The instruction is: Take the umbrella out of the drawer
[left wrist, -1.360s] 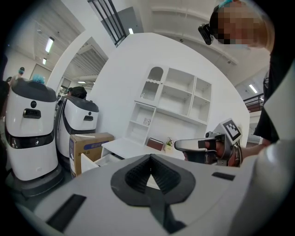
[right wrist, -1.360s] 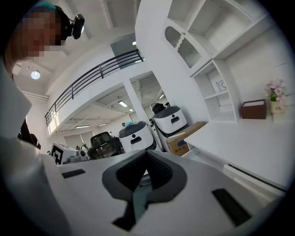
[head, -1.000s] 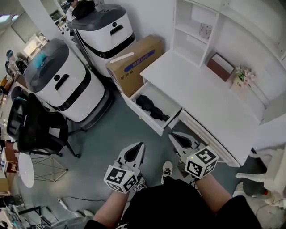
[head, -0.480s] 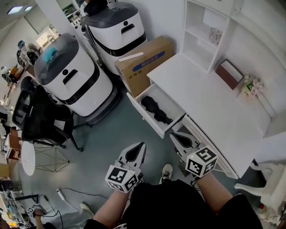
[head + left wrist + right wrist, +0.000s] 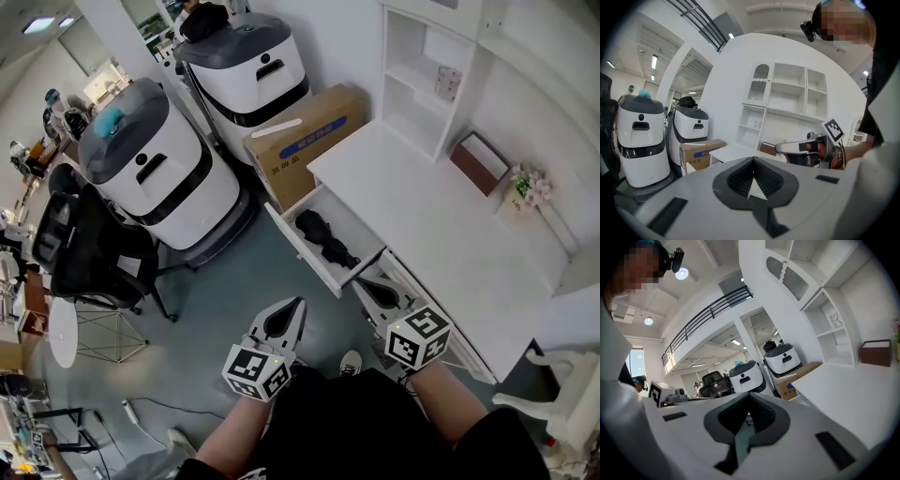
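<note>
Head view: left gripper (image 5: 292, 307) and right gripper (image 5: 367, 282), jaws pressed together on nothing, hang short of the open drawer (image 5: 302, 251). Inside lies the umbrella (image 5: 324, 238): black, folded, lumpy, lengthwise. Its handle is too small to make out.

We see two white, grey-topped machines (image 5: 161, 173) beside a cardboard box (image 5: 309, 136), a black chair (image 5: 80, 253), and on the desk (image 5: 441, 234) a brown box (image 5: 480, 162) and flowers (image 5: 530, 185).
</note>
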